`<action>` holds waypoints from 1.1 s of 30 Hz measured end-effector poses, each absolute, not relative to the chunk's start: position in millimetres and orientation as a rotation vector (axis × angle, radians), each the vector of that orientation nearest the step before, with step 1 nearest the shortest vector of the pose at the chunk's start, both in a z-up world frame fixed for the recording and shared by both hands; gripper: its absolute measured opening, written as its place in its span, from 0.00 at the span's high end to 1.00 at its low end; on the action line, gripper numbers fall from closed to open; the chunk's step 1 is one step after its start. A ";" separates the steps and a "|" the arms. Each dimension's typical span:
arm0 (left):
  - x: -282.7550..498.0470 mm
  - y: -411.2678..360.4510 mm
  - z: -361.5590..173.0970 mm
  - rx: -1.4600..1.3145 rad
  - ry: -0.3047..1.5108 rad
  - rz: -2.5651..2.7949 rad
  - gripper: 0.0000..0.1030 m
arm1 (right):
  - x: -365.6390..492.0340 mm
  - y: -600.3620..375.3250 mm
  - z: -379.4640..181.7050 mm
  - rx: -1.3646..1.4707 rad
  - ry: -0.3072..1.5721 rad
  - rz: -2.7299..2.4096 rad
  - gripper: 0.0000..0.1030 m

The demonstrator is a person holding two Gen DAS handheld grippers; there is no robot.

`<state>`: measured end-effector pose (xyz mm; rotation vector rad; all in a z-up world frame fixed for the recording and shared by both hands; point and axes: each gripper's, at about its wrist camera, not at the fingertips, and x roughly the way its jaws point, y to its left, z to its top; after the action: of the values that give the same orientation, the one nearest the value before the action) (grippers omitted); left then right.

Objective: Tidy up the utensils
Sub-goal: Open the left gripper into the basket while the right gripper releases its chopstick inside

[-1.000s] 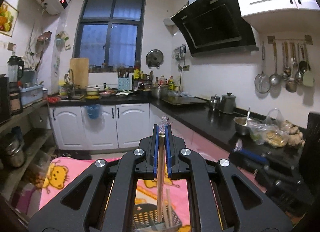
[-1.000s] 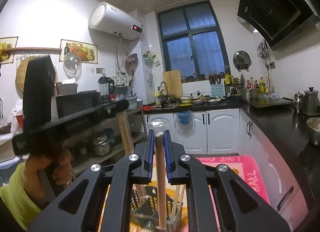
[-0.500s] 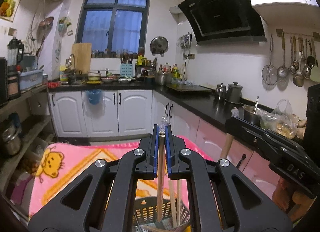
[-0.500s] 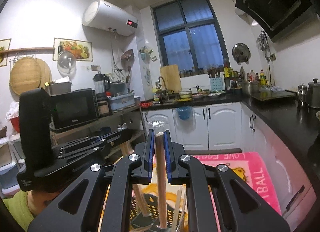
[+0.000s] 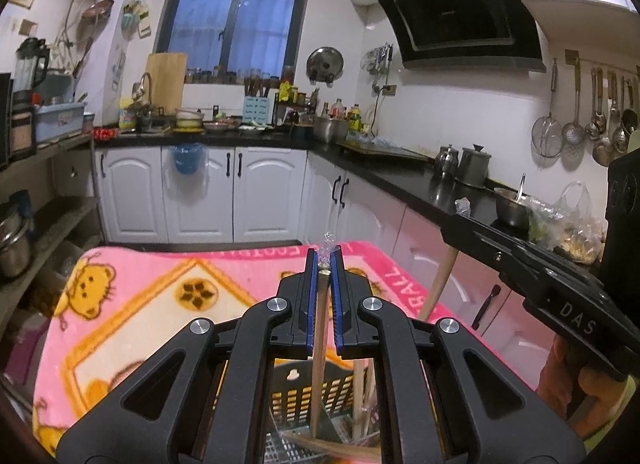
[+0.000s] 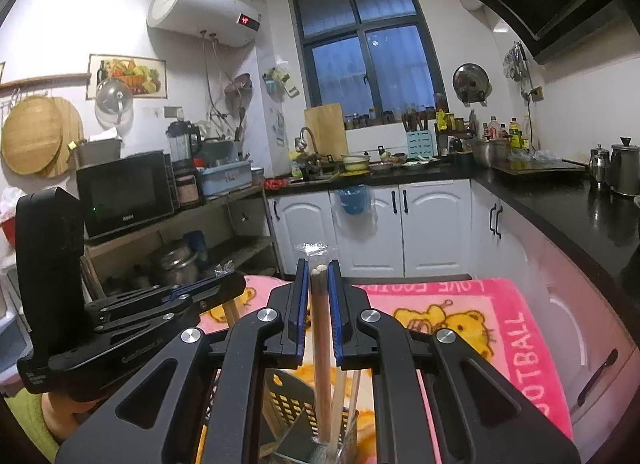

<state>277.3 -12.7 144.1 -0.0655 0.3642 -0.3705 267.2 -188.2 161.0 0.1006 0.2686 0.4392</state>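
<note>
My left gripper (image 5: 324,264) stands over a black perforated utensil basket (image 5: 304,400) with a wooden chopstick (image 5: 320,344) upright between its jaws, lower end in the basket; the jaws have a small gap on each side. My right gripper (image 6: 319,270) also has a pair of wooden chopsticks (image 6: 321,344) standing between slightly parted jaws, reaching into the same basket (image 6: 288,404). The right gripper shows at the right of the left wrist view (image 5: 532,264), the left gripper at the left of the right wrist view (image 6: 132,320). More sticks stand in the basket.
The basket sits on a pink cartoon blanket (image 5: 160,292). White cabinets (image 5: 248,192) and a black L-shaped counter (image 5: 400,180) with pots lie behind and to the right. A shelf with a microwave (image 6: 124,192) is at the left.
Both grippers have sunk lower over the basket and tilted downward. Their jaws have parted slightly from the chopsticks, which stand deeper in the basket.
</note>
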 end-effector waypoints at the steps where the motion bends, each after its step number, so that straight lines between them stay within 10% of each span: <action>1: 277.8 -12.4 141.7 -0.067 0.369 -0.371 0.97 | 268.3 -187.2 157.8 0.099 0.276 0.439 0.90; 12: 279.5 -7.5 117.2 -0.067 0.431 -0.355 0.96 | 270.5 -185.1 124.5 0.112 0.366 0.430 0.88; 33: 248.0 9.8 99.2 -0.100 0.473 -0.313 0.29 | 236.4 -206.3 104.6 0.127 0.414 0.403 0.37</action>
<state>248.0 9.8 99.2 -0.0998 0.4729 -0.3129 236.4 -206.3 104.6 0.1270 0.4139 0.4030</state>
